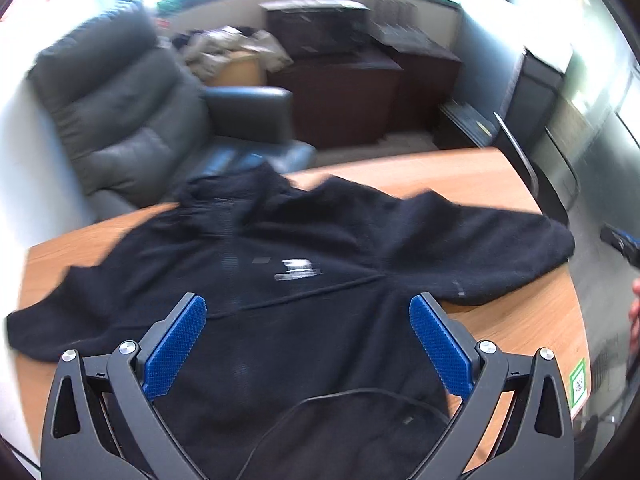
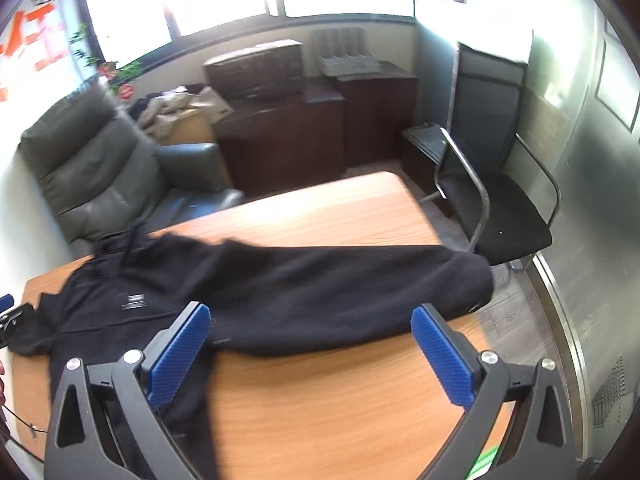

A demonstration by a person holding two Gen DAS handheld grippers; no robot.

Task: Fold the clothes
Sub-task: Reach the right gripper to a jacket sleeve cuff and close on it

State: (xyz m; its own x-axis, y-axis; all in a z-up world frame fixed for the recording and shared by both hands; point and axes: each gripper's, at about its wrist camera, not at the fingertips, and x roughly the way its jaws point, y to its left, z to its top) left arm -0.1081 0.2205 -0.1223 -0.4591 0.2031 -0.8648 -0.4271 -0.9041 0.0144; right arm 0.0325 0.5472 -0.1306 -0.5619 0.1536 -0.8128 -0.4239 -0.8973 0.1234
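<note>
My left gripper (image 1: 307, 312) is spread wide, its blue pads (image 1: 176, 344) apart with nothing between them, and it hovers above the lower body of a black fleece hoodie (image 1: 304, 248) that lies front up on a wooden table (image 1: 520, 320). The hoodie is spread out flat, its hood toward the far edge of the table, a small white logo (image 1: 298, 270) on the chest and a seam running across below it. One sleeve (image 1: 480, 252) reaches out to my right, its cuff at the table's right edge; the other sleeve (image 1: 60, 312) runs to the left edge. A thin black cable (image 1: 320, 398) arcs over the hem just in front of my left fingers.

My right gripper (image 2: 310, 316) is also wide open, holding nothing. It sits over the bare wood near the front of the table (image 2: 320, 400), with the right-hand sleeve (image 2: 360, 292) lying just beyond its fingertips and the cuff at the table's edge near a black office chair (image 2: 508, 220). The left pad (image 2: 180, 352) of this gripper overlaps the hoodie's side in the view; whether it touches the cloth I cannot tell. From here the hoodie (image 2: 120, 308) body lies to the left.

Behind the table stands a grey leather armchair (image 1: 120, 112), and beyond it dark wooden cabinets (image 1: 340, 92) under bright windows. A green and white sticker (image 1: 577, 382) marks the table's right edge
</note>
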